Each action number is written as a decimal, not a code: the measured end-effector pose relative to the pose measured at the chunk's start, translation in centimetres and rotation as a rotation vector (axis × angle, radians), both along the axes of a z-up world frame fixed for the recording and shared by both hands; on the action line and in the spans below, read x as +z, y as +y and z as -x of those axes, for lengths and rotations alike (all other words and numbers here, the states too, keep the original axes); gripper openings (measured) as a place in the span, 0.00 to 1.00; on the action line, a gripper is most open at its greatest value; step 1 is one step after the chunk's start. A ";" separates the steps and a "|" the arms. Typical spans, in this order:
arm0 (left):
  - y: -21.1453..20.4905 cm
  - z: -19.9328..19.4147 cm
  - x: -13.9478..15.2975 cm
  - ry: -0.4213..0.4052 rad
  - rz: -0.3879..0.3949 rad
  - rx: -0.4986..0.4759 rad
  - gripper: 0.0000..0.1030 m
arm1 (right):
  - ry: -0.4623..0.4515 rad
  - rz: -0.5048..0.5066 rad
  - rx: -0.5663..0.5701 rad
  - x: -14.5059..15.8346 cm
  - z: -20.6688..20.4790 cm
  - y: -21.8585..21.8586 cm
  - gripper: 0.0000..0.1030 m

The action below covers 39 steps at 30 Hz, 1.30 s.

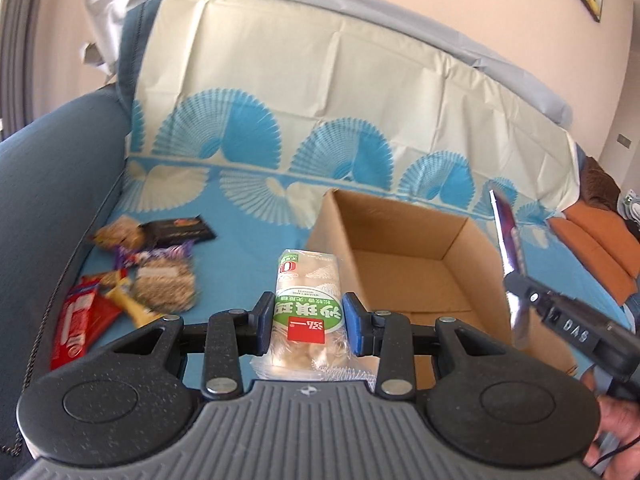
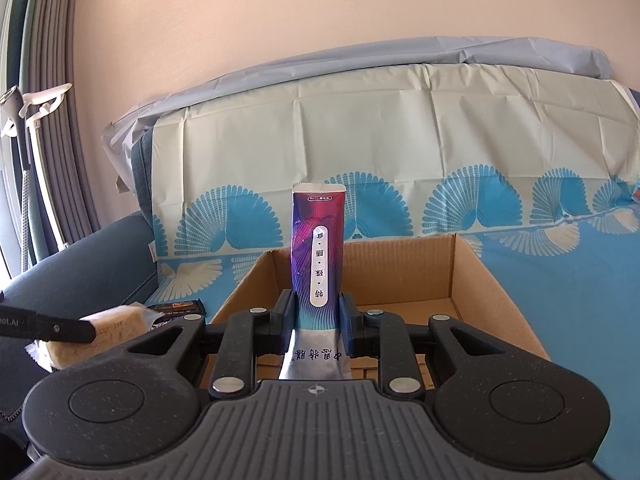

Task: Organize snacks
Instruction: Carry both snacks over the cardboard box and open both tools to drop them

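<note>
Left gripper (image 1: 307, 322) clamps a bread pack (image 1: 307, 280); cardboard box (image 1: 404, 240) sits ahead-right of it on the sofa cover (image 1: 256, 208), snack pile (image 1: 140, 264) ahead-left. Right gripper (image 2: 318, 322) pinches an upright sachet (image 2: 318, 248), with the box directly ahead and below.

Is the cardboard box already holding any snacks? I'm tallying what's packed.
No, the cardboard box shows only bare floor; the loose snacks lie on the sofa beside it.

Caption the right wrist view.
Right gripper clamps a purple foil snack pouch above the empty brown cardboard box.
</note>
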State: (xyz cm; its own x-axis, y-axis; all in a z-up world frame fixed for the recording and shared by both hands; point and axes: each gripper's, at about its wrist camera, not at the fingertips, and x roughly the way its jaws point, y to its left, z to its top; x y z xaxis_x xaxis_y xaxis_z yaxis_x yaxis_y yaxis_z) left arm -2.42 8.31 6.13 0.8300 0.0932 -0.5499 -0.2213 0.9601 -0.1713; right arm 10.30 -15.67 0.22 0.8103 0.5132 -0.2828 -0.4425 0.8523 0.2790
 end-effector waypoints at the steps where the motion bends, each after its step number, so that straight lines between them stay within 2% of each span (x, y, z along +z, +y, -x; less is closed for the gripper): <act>1: -0.5 -0.5 0.3 -0.005 -0.002 -0.007 0.39 | 0.000 -0.008 -0.013 0.0 -0.1 -0.2 0.24; 9: -4.7 -4.5 1.8 -0.029 -0.004 -0.064 0.39 | 0.021 -0.077 -0.108 -0.3 -0.9 -1.9 0.24; 19: -7.7 -7.9 2.4 -0.043 0.001 -0.108 0.39 | 0.028 -0.123 -0.149 -0.6 -1.1 -3.0 0.24; 29: -9.0 -9.5 2.5 -0.052 -0.003 -0.101 0.39 | 0.045 -0.174 -0.200 -0.8 -1.4 -4.0 0.24; 39: -10.4 -10.2 3.0 -0.068 -0.003 -0.135 0.39 | 0.046 -0.188 -0.217 -1.0 -1.2 -4.3 0.24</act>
State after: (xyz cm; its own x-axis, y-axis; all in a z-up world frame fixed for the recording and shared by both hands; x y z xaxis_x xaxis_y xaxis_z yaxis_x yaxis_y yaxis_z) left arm 7.81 -2.08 9.12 0.8706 -0.0202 -0.4917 -0.0782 0.9808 -0.1788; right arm 11.55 -19.93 -0.80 0.8954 0.3760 -0.2384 -0.2385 0.8573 0.4563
